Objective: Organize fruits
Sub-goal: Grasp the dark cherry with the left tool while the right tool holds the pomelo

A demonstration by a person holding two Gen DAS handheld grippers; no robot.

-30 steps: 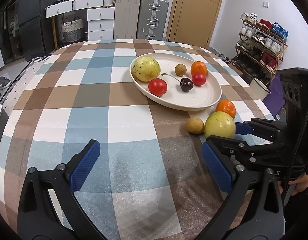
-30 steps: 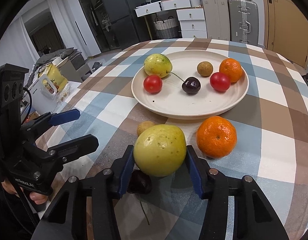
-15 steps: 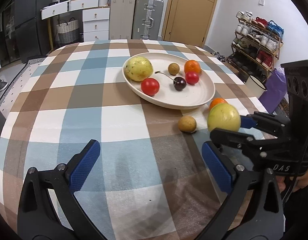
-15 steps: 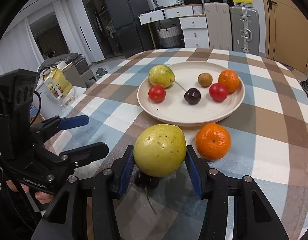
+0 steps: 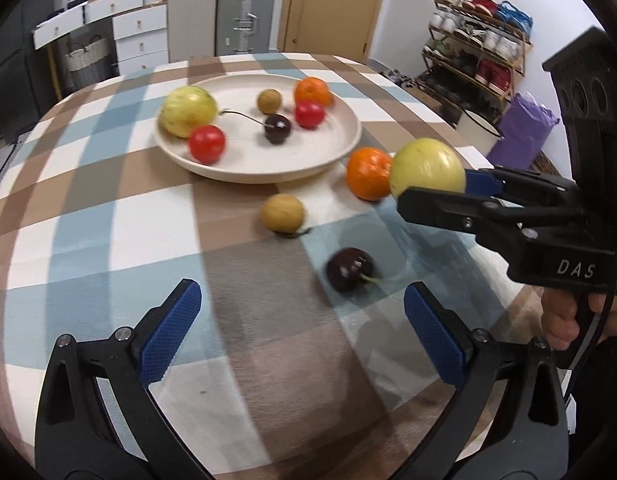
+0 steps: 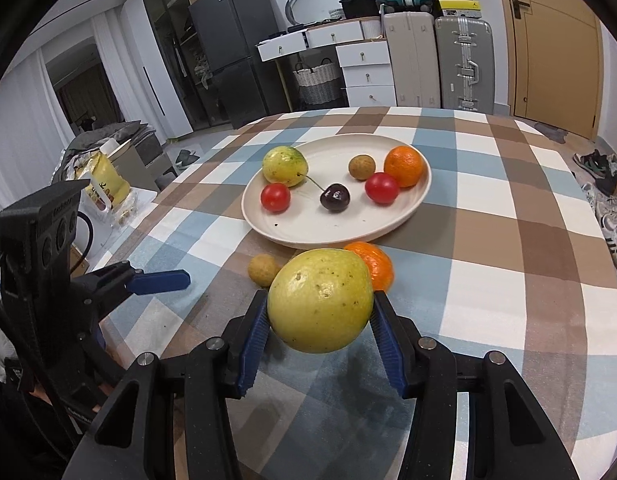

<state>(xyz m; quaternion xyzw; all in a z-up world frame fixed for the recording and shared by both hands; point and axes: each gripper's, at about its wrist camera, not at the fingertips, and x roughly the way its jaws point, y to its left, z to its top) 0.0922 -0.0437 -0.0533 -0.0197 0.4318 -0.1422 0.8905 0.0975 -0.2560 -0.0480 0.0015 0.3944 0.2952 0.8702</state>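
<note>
My right gripper (image 6: 319, 346) is shut on a yellow-green round fruit (image 6: 319, 300) and holds it above the checked tablecloth; it also shows in the left wrist view (image 5: 427, 168). A cream plate (image 6: 404, 216) holds a second yellow-green fruit (image 6: 285, 166), two red tomatoes, a dark cherry (image 6: 334, 198), a small brown fruit and an orange. On the cloth lie an orange (image 5: 367, 173), a small brown fruit (image 5: 283, 213) and a dark cherry (image 5: 349, 269). My left gripper (image 5: 300, 332) is open and empty, just short of that cherry.
The round table (image 5: 88, 216) has a blue, brown and white checked cloth. Beyond it stand suitcases (image 6: 462, 64), white drawers, a fridge and a door. A shoe rack (image 5: 480, 60) and a purple bag stand to the right.
My right gripper has lifted the yellow-green fruit off the cloth, uncovering the dark cherry beneath. My left gripper has moved forward and right toward the loose fruits.
</note>
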